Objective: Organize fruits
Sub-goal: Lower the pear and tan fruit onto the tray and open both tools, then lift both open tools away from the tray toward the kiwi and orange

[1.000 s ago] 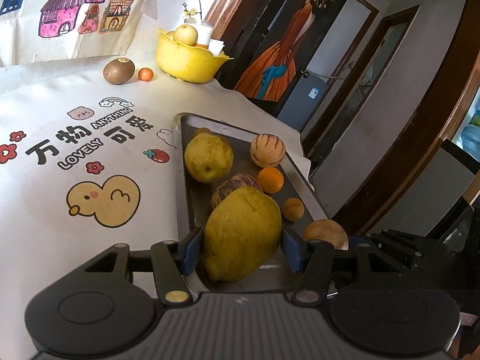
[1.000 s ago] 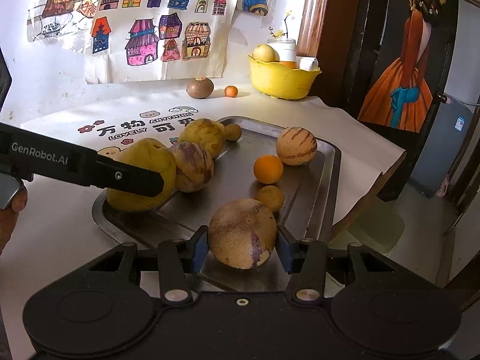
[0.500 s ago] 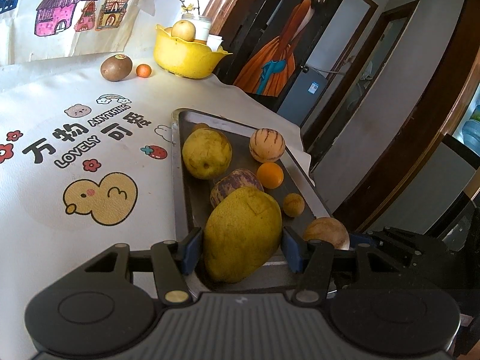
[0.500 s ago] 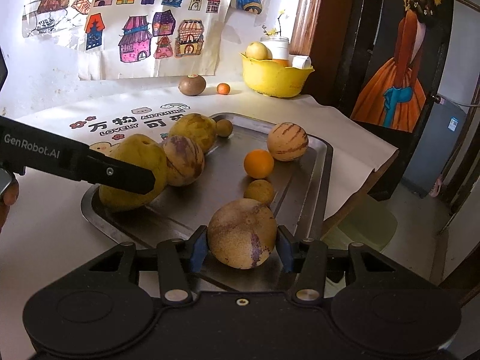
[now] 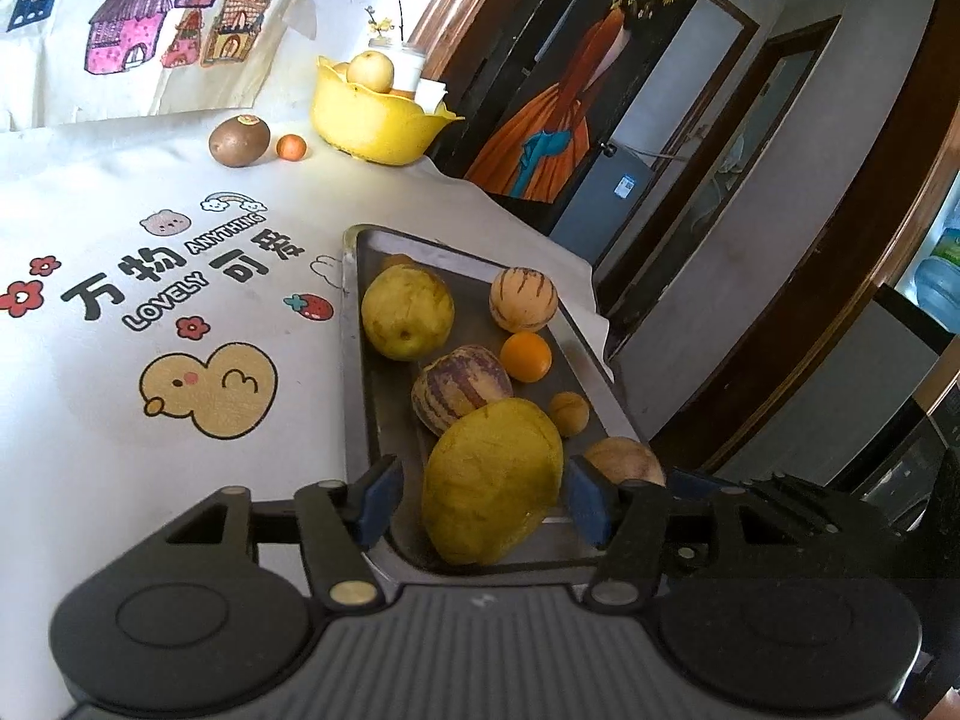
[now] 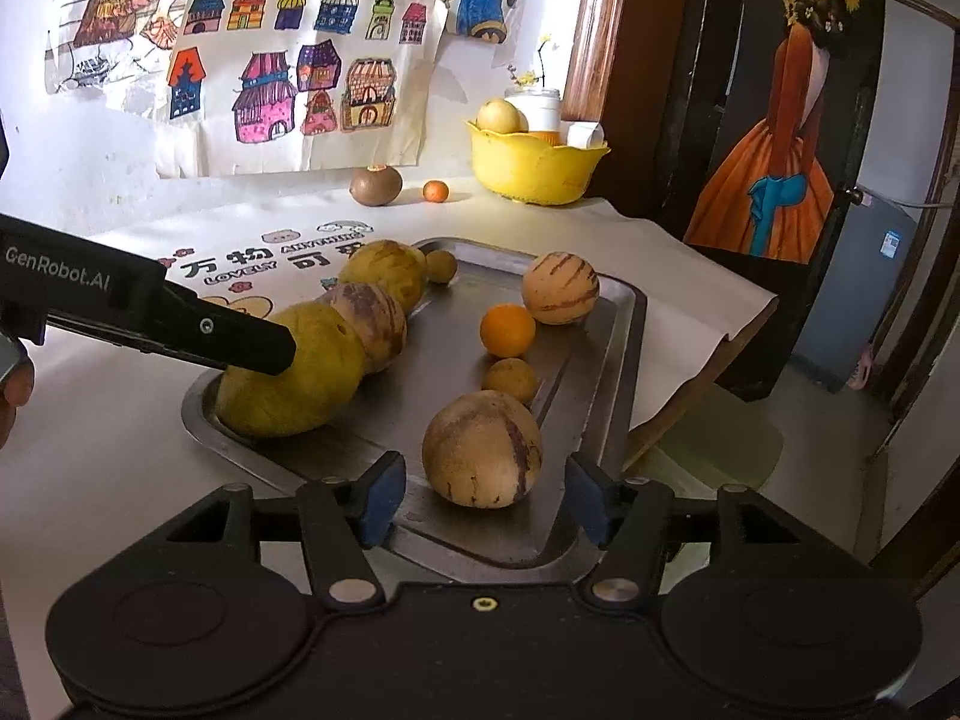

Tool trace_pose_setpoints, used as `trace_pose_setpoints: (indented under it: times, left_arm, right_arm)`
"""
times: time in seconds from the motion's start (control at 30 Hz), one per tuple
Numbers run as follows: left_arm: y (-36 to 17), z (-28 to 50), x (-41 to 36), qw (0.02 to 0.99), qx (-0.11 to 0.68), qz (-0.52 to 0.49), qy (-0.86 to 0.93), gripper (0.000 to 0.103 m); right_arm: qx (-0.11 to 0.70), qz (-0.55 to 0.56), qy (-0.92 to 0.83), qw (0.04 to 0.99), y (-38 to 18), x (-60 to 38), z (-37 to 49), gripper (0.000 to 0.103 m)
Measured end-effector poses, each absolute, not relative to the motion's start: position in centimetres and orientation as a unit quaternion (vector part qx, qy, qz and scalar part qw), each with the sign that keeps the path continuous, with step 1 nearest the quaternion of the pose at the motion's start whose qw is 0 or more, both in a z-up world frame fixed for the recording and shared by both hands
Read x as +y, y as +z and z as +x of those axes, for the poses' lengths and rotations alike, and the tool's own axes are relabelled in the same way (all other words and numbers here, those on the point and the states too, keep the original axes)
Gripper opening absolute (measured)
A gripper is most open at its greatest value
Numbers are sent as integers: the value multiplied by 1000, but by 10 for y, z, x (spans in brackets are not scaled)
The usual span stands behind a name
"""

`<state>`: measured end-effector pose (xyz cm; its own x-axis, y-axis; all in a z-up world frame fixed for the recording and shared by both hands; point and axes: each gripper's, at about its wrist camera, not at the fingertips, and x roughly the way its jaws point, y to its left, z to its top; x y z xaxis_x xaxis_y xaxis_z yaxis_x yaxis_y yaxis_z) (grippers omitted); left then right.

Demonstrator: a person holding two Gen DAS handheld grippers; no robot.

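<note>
A large yellow fruit (image 5: 492,480) lies at the near end of the metal tray (image 5: 351,360). My left gripper (image 5: 483,498) straddles it with jaws opening, and a gap shows on each side of the fruit. In the right wrist view a round tan melon (image 6: 483,450) rests on the tray (image 6: 630,330). My right gripper (image 6: 483,498) is around it with jaws opening, pads clear of it. Also on the tray are a purple-striped fruit (image 5: 462,390), a round yellow fruit (image 5: 408,315), a striped melon (image 5: 523,300), an orange (image 5: 526,356) and a small tan fruit (image 5: 569,414).
A yellow bowl (image 6: 537,171) holding a pale fruit stands at the table's far right corner. A brown fruit (image 6: 376,185) and a tiny orange (image 6: 435,191) lie beside it. The table edge drops off just right of the tray. A printed cloth covers the table on the left.
Both grippers' jaws have widened. The pads that pressed the yellow fruit and the tan melon now stand off them, and both fruits lie on the tray.
</note>
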<state>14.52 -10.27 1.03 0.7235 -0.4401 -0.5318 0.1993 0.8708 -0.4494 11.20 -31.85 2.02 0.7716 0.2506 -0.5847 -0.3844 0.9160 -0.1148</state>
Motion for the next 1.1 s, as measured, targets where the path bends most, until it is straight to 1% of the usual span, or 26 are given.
trace_pose_setpoints:
  times: [0.1, 0.17, 0.2, 0.23, 0.3, 0.33, 0.37, 0.47, 0.73, 0.9, 1.1]
  left_arm:
    - [14, 140, -100, 913, 320, -186, -173, 70]
    - [18, 136, -97, 916, 312, -185, -169, 80]
    - [19, 134, -96, 918, 308, -184, -167, 84]
    - [21, 131, -95, 921, 304, -182, -164, 88]
    - [25, 126, -92, 926, 293, -180, -159, 95]
    - [27, 124, -90, 928, 289, -179, -155, 100]
    - [29, 121, -88, 930, 285, -179, -149, 102]
    - [33, 115, -83, 937, 280, -167, -130, 102]
    - [40, 93, -66, 952, 281, -93, -78, 103]
    - [44, 74, -51, 957, 276, -70, -49, 103]
    - [54, 48, -25, 964, 257, -65, -20, 103]
  right_arm:
    - [286, -118, 164, 937, 26, -318, 104, 70]
    - [282, -119, 157, 939, 29, -317, 100, 80]
    - [280, -118, 152, 940, 31, -317, 98, 84]
    - [278, -116, 149, 942, 33, -317, 96, 91]
    - [274, -109, 143, 945, 36, -315, 92, 96]
    - [274, -106, 140, 945, 37, -314, 90, 97]
    - [275, -102, 138, 946, 39, -314, 89, 99]
    - [277, -87, 131, 948, 45, -312, 84, 102]
    - [312, -53, 150, 937, 61, -296, 68, 102]
    - [322, -64, 170, 929, 73, -276, 55, 102]
    - [308, -91, 197, 926, 84, -245, 37, 102]
